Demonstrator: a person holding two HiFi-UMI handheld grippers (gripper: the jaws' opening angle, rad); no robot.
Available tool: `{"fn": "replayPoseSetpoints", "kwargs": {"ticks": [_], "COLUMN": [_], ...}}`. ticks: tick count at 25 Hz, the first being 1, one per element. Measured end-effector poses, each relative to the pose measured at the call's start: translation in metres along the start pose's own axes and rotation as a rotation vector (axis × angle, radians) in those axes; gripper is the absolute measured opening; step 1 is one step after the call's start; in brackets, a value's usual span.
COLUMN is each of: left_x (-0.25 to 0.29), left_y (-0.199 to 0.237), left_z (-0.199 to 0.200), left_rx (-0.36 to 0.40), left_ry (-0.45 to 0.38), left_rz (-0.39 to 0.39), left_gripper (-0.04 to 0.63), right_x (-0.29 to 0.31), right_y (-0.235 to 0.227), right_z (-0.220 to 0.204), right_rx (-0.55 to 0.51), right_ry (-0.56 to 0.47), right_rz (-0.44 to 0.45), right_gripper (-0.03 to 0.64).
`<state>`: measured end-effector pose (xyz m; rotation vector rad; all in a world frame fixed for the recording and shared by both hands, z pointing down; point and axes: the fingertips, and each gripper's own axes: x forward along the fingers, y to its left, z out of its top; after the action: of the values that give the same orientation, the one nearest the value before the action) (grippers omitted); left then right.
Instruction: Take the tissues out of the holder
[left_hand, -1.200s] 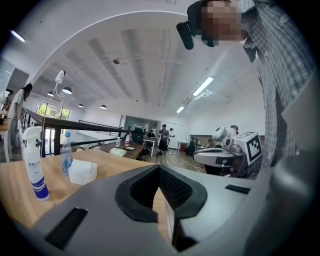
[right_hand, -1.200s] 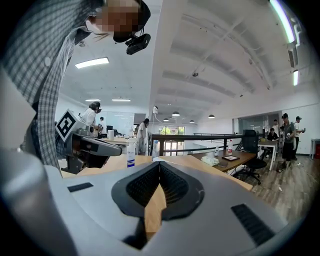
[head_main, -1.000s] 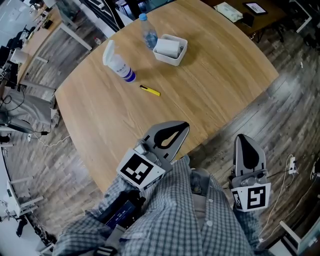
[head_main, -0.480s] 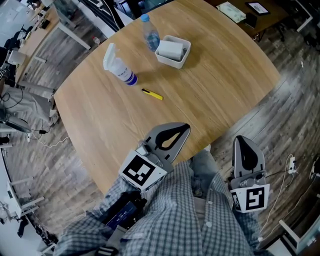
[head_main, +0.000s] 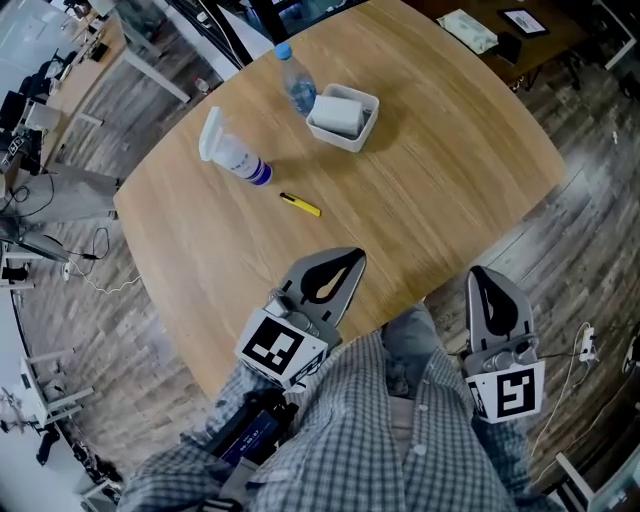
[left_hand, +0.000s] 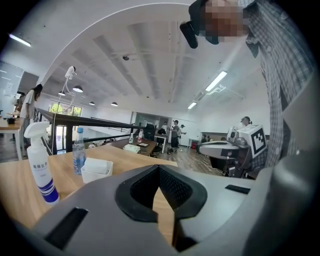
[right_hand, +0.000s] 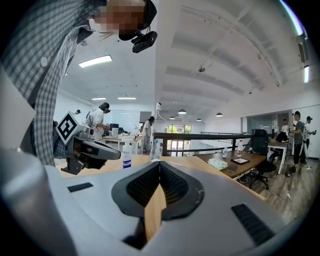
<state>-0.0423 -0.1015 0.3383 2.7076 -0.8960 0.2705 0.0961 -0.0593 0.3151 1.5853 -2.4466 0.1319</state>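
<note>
Seen from the head view, the tissue holder (head_main: 365, 124) – a white open box – stands on the wooden table (head_main: 440, 170) toward the 12 o'clock side, well apart from both grippers. The white tissues (head_main: 337, 112) sit inside it, their top showing above the rim. A water bottle (head_main: 297, 84) stands just beside the holder at its 10 o'clock. A spray bottle (head_main: 232, 152) is at about 10 o'clock on the table, and a small yellow pen (head_main: 300, 205) lies near the middle.

The left gripper (head_main: 352, 260) is over the table's edge at 6 o'clock, pointing toward the holder. Its own view shows the jaws closed, tips together, nothing between them – only the tabletop shows through the gap below the tips. In that view the holder (left_hand: 95, 175) is low at the left, at about 9 o'clock.

The right gripper (head_main: 482, 273) is off the table at about 4 o'clock, over the wood floor (head_main: 580, 230). Its jaws are closed too, and hold nothing. The person's checked shirt (head_main: 380, 430) fills the bottom of the head view.
</note>
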Motion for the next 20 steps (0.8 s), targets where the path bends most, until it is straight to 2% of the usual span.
{"fn": "replayPoseSetpoints", "kwargs": {"ticks": [3,12,20], "left_x": [0.014,0.048,0.072], "left_y": [0.007,0.027,0.062], "left_z": [0.007,0.022,0.019], "left_rx": [-0.036,0.027,0.108], "left_ry": [-0.020,-0.006,0.059], "left_rz": [0.044,0.118,0.192], "left_gripper": [0.005,0.005,0.005], "right_x": [0.002,0.019,0.025], "right_y": [-0.019,-0.054,-0.078], "right_z": [-0.004,-0.006,-0.012], "right_rx": [0.001,0.012,0.024], "right_ry": [0.005,0.000,0.006], "right_rz": [0.018,0.074,0.082], "right_gripper": [0.011,0.011,0.011]}}
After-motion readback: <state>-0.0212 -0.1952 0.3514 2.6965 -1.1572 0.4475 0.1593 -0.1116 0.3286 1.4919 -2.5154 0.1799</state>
